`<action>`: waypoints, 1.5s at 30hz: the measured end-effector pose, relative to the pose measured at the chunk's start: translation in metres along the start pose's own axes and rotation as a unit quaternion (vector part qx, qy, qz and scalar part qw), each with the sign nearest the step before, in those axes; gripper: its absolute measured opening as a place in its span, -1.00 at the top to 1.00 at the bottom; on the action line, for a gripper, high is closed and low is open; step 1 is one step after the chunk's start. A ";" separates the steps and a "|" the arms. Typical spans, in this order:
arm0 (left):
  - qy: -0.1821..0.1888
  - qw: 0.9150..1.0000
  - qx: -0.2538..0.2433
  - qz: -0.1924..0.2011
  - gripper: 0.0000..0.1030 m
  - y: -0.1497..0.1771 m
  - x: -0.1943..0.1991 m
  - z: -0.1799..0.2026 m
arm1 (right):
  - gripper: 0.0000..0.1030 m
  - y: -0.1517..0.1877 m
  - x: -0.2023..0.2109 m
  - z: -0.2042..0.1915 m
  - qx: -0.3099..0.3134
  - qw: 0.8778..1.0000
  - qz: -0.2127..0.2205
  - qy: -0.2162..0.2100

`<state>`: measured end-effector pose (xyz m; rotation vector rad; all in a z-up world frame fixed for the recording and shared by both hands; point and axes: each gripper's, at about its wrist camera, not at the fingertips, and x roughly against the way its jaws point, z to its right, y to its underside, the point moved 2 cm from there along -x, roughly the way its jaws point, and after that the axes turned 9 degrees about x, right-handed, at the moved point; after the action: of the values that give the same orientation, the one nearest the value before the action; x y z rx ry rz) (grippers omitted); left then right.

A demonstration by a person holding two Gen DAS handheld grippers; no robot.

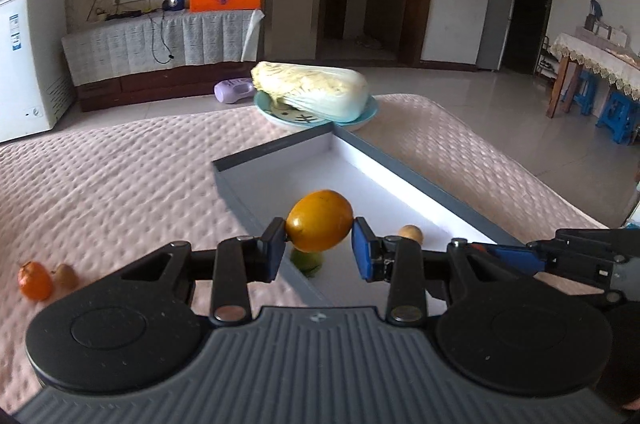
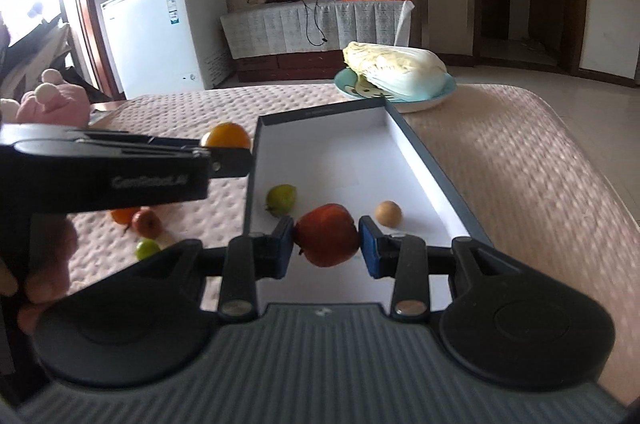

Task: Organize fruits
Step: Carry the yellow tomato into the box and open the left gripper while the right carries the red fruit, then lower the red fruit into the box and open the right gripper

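Observation:
My left gripper is shut on a yellow-orange fruit and holds it above the left wall of the grey box with a white inside. It also shows in the right wrist view. My right gripper is shut on a red apple over the near end of the box. Inside the box lie a green fruit and a small brown fruit. Loose on the pink bedcover are an orange fruit, a brown one, a red one and a green one.
A Chinese cabbage lies on a light-blue plate just beyond the box's far end. A pink plush toy sits at the bed's left. Beyond the bed are a white freezer and a TV stand.

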<state>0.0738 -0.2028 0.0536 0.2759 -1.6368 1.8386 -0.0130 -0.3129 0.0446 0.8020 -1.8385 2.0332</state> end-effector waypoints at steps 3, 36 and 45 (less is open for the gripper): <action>0.000 1.000 -0.006 -0.006 0.19 -0.001 -0.013 0.007 | 0.26 0.002 0.002 0.004 -0.006 1.000 -0.001 0.002; -0.026 1.000 -0.016 -0.007 0.11 -0.015 -0.034 0.004 | 0.26 -0.001 -0.013 0.004 -0.019 1.000 -0.010 0.006; -0.029 1.000 -0.009 0.002 0.11 0.002 0.035 -0.024 | 0.26 -0.006 -0.024 -0.002 -0.028 0.999 -0.010 0.017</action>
<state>0.0525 -0.1690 0.0667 0.3226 -1.6934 1.8332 0.0090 -0.3064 0.0361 0.7626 -1.8525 1.9632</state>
